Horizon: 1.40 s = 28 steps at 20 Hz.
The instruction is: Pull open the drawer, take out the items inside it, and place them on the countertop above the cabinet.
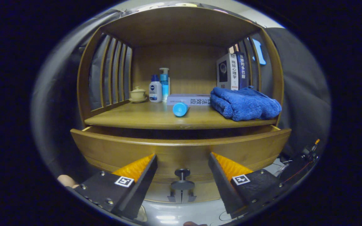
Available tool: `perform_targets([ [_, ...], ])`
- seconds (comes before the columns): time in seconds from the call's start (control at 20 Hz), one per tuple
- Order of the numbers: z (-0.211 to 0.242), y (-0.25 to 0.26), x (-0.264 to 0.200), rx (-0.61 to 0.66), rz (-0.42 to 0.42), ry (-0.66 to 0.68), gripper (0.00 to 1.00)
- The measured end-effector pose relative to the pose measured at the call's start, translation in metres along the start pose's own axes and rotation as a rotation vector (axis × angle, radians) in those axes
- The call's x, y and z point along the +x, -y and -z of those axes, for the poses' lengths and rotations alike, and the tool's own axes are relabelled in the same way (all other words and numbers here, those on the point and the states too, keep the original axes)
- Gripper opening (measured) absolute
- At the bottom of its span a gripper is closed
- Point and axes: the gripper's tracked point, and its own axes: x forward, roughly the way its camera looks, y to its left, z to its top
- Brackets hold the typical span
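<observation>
Dark cloth walls close in the booth around a wooden cabinet [181, 37] with slatted sides, and its bench [143, 117] sits straight ahead of me, above the drawer. Reading across that bench from the left, I see a small lidded cup on a saucer [138, 94] near the slats, then a white bottle with a blue cap [155, 89] touching a taller blue pump bottle [164, 83] just beside it. Next comes a flat box [189, 99] lying on its side, with a blue cylinder [180, 109] lying in front of it, one round end facing me. To the right of that a folded blue towel [245, 103] rests near the bench's front edge, and two books [233, 70] stand upright behind it against the right slats. Below the bench the drawer [181, 150] is pulled out a little, a dark gap showing along its top; I cannot see what lies inside. Its dark knob [182, 179] sits on the drawer front, between my fingers and untouched by either. My tongs [182, 171] are spread wide and hold nothing.
</observation>
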Motion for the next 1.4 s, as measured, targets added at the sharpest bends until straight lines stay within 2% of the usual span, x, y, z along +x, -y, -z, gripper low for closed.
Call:
perform_targets([
  [0.6,-0.004,-0.004,0.028,-0.005,0.003,-0.008,0.99],
  [1.4,-0.005,-0.005,0.039,0.012,-0.006,-0.001,0.99],
])
